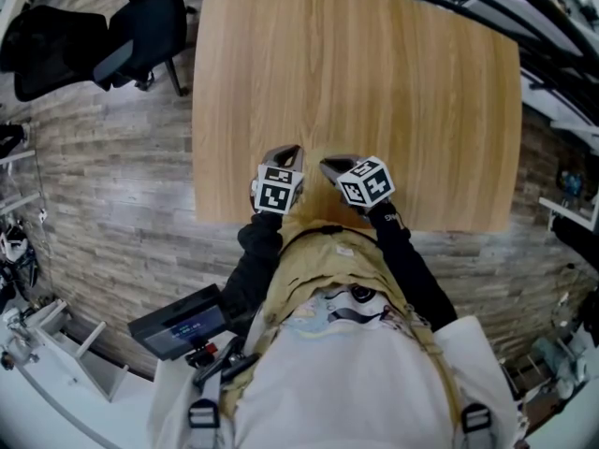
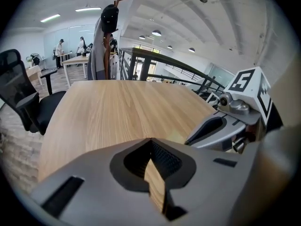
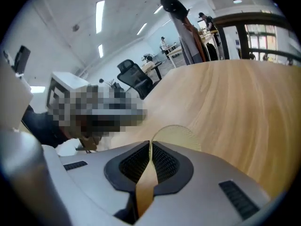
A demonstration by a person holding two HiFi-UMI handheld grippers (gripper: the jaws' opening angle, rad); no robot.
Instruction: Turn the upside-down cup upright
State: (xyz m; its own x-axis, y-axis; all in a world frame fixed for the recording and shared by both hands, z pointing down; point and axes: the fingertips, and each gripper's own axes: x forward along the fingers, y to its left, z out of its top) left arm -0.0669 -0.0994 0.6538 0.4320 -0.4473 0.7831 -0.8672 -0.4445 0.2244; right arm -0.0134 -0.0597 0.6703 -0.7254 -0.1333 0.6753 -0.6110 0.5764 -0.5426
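Observation:
A thin, translucent yellowish cup (image 3: pixel 173 134) pokes out past the tips of my right gripper (image 3: pixel 150 146), which is shut on its wall; a tan strip of that wall runs down between the pads. Which way up the cup stands I cannot tell. From the left gripper view only a pale yellow patch of the cup (image 2: pixel 177 136) shows, just beyond my left gripper (image 2: pixel 150 142), whose tips meet with nothing held. In the head view both grippers, left (image 1: pixel 290 150) and right (image 1: pixel 328 165), sit side by side at the near edge of the wooden table (image 1: pixel 374 82); I cannot make out the cup there.
A black office chair (image 1: pixel 131 36) stands off the table's far left corner. A coat stand (image 2: pixel 109 36) rises behind the table's far end, with a dark railing (image 2: pixel 178 74) to the right. A dark device (image 1: pixel 182 324) hangs at the person's waist.

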